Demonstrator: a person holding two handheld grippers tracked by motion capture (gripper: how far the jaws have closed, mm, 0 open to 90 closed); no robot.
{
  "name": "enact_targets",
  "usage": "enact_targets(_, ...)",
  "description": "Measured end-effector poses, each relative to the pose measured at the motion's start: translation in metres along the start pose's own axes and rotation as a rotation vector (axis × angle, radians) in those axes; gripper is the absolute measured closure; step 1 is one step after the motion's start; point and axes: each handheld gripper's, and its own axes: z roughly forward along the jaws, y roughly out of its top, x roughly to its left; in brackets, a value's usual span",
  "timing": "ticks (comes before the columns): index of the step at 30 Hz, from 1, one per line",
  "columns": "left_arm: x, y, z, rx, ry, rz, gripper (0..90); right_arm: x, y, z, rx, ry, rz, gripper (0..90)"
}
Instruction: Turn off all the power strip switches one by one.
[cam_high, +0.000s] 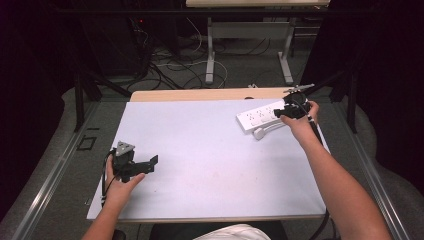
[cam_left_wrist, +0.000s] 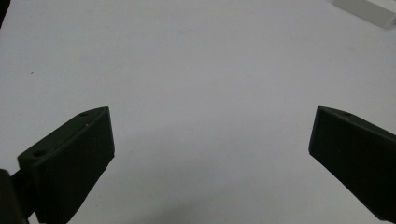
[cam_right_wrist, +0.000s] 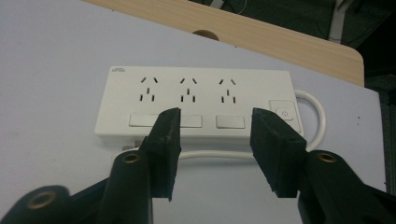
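A white power strip (cam_high: 260, 116) lies at the far right of the table, its white cable (cam_high: 265, 131) looped along its near side. In the right gripper view the power strip (cam_right_wrist: 196, 102) shows three socket groups and a button at its right end. My right gripper (cam_right_wrist: 212, 149) hovers just short of it, open, jaws apart with nothing between them; the cable (cam_right_wrist: 210, 155) runs behind the jaw tips. In the high view the right gripper (cam_high: 292, 107) sits at the strip's right end. My left gripper (cam_high: 147, 165) rests near the table's front left, open and empty (cam_left_wrist: 210, 154).
A pale lilac mat (cam_high: 200, 150) covers the table; a strip of wooden tabletop (cam_high: 200, 94) shows at the far edge. Beyond it the floor holds cables and another table's legs (cam_high: 210, 55). A corner of the power strip (cam_left_wrist: 369, 9) shows far off in the left gripper view.
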Motion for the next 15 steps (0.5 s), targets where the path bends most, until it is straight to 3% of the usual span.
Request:
enact_targets(7, 0.003, -0.001, -0.003, -0.009, 0.011, -0.016, 0.0, -0.006, 0.005, 0.016, 0.03, -0.011, 0.048, 63.1)
enact_targets(15, 0.003, -0.002, -0.004, -0.008, 0.011, -0.01, 0.0, -0.015, 0.007, 0.029, 0.048, -0.009, 0.067, 69.8)
